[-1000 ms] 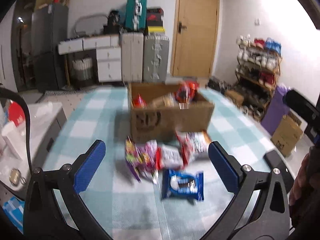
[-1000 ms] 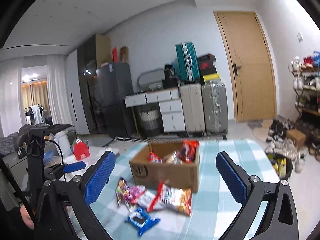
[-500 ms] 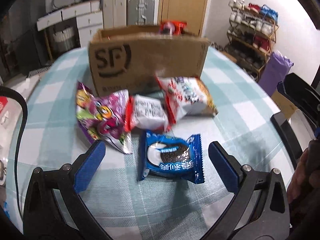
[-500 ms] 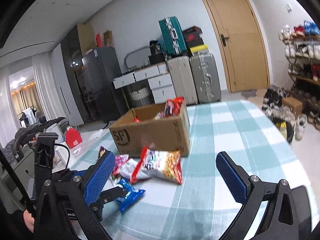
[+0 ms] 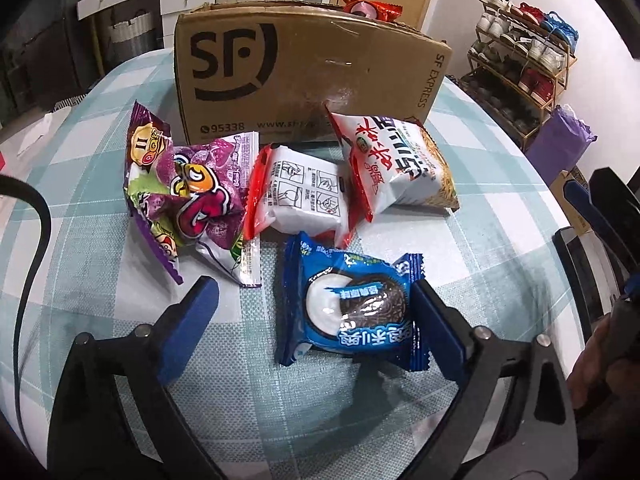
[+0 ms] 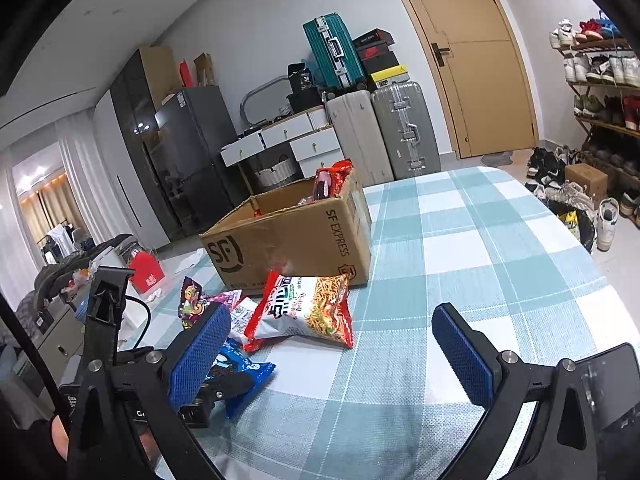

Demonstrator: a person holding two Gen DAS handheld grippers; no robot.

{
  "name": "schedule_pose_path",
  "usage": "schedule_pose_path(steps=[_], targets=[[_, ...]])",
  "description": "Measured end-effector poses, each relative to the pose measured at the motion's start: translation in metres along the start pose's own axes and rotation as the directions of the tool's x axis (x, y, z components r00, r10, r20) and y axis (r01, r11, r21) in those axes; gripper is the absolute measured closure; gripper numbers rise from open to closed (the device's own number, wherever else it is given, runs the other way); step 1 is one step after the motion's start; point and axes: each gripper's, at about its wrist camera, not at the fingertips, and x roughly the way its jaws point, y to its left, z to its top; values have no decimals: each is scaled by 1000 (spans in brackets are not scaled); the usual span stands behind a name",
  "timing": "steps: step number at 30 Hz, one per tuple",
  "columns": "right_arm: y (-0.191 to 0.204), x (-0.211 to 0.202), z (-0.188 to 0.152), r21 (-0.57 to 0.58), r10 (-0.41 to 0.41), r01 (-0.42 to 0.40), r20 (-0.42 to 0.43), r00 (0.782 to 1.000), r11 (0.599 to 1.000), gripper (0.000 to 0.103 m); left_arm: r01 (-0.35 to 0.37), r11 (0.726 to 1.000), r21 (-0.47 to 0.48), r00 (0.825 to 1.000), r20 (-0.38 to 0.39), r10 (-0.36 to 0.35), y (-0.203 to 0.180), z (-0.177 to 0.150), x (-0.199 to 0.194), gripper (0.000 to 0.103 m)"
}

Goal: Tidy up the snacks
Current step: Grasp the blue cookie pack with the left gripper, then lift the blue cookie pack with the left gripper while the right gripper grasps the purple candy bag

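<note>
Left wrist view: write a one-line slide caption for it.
Left hand-held gripper, jaws closing around a blue cookie packet on the checked tablecloth, three more snack packs before the cardboard box.

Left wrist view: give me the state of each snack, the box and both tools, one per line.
Blue cookie packet: flat on the table, between the left tool's pads, not yet pinched.
Purple packet: crumpled, on the table.
White packet: lying flat.
Noodle packet: leaning against the box.
Cardboard box: open, holding snacks.
Left tool: open, jaws just closing.
Right tool: open, empty.
</note>
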Motion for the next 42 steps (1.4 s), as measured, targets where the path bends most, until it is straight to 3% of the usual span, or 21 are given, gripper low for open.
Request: schedule_pose_path(steps=[3, 6, 7, 9, 12, 14, 17, 21, 33, 42], targets=[[0, -1, 0, 6, 3, -3, -4, 1000, 1000, 1, -10, 1000, 17, 1000, 4, 10, -6, 2, 3, 19], [1, -1, -2, 6, 6, -6, -5, 1000, 1000, 1, -86, 990, 108, 996, -4, 87, -21, 0, 11, 29], [2, -2, -2, 5, 7, -7, -5, 1000, 1000, 1, -76, 990, 122, 997, 7, 76, -26, -1, 12, 42], [4, -5, -2, 2, 3, -3, -3, 1000, 1000, 1, -63, 989, 131, 998, 11, 62, -33, -1, 15, 55], [4, -8, -1, 1, -5, 5, 1, 1000, 1000, 1, -47, 990, 135, 999, 9, 46, -38, 4, 24, 60], [3, -10, 0, 10, -3, 3, 4, 1000, 1000, 1, -27, 993, 114, 1000, 5, 27, -35, 9, 27, 70], [5, -14, 0, 7, -9, 9, 8, 1000, 1000, 1, 31, 997, 66, 999, -8, -31, -29, 9, 28, 72], [7, -18, 0, 3, -12, 12, 12, 1000, 1000, 1, 57, 997, 44, 998, -4, -57, -21, 12, 29, 72], [27, -16, 7, -66, 51, -53, -37, 998, 996, 1, 72, 997, 0, 996, 60, -72, 26, -18, -35, 72], [24, 19, 14, -11, 49, -52, -147, 988, 999, 1, 50, 998, -33, 995, 92, -47, 63, -32, -68, 72]])
